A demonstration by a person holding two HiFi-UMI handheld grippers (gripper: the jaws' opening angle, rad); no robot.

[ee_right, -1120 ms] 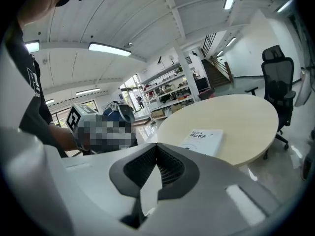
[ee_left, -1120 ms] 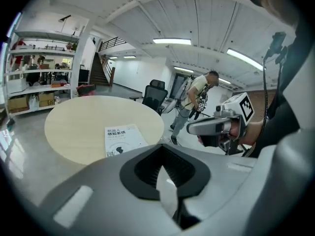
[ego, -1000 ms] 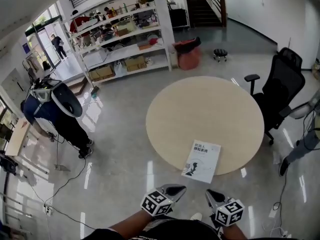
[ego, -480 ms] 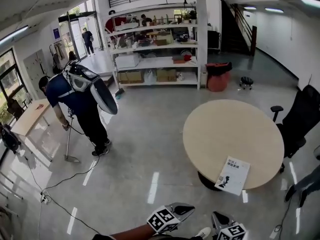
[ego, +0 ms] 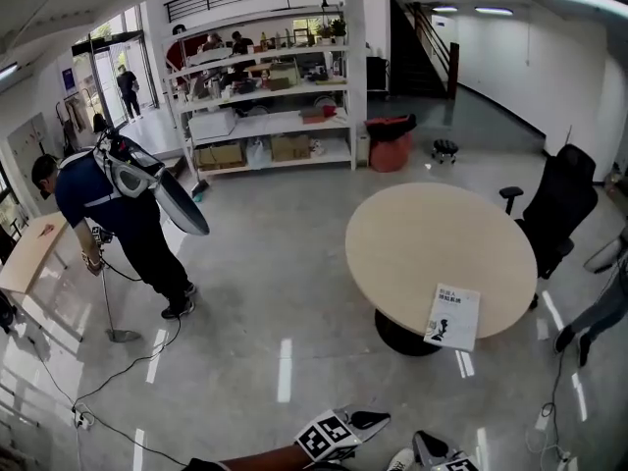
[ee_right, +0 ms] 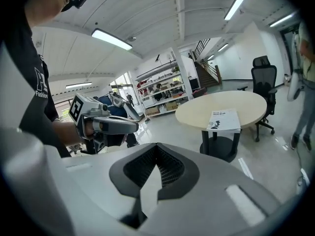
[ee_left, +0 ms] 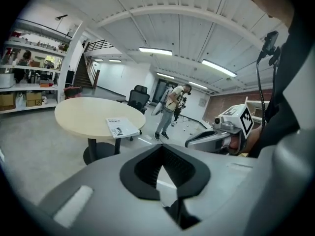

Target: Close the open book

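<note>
Book (ego: pixel 452 317) lay flat and closed, its white cover with dark print and a dark figure facing up, at the near right rim of the bench (ego: pixel 422 243). The bench was round, with a smooth, pale tan top on one dark pedestal (ego: pixel 400 335). Grey floor (ego: pixel 275 283) spread all around it, polished enough to carry streaks of ceiling light, under a white ribbed ceiling with strip lamps. Left tongs (ego: pixel 380 420) and right tongs (ego: pixel 420 443) sat low at the bottom of the head view, side by side, each a smooth grey shell with a marker cube. Both had their jaws pressed together on nothing and pointed towards the bench from well apart, with a stretch of floor between. A black office chair (ego: pixel 559 209) stood just beside the bench on its far right side. Beyond it were a red bin (ego: pixel 391 143) and a small black stool (ego: pixel 445 149), near the foot of dark stairs (ego: pixel 422 47). White shelves (ego: pixel 265 116) against the back held cardboard boxes and mixed goods too small to tell apart. At the left, a person (ego: pixel 118 234) in dark blue with gear strapped on the back bent over beside a wooden desk (ego: pixel 29 253), and a cable (ego: pixel 108 391) trailed over the floor there. Another person's leg (ego: pixel 594 317) showed at the right edge.
</note>
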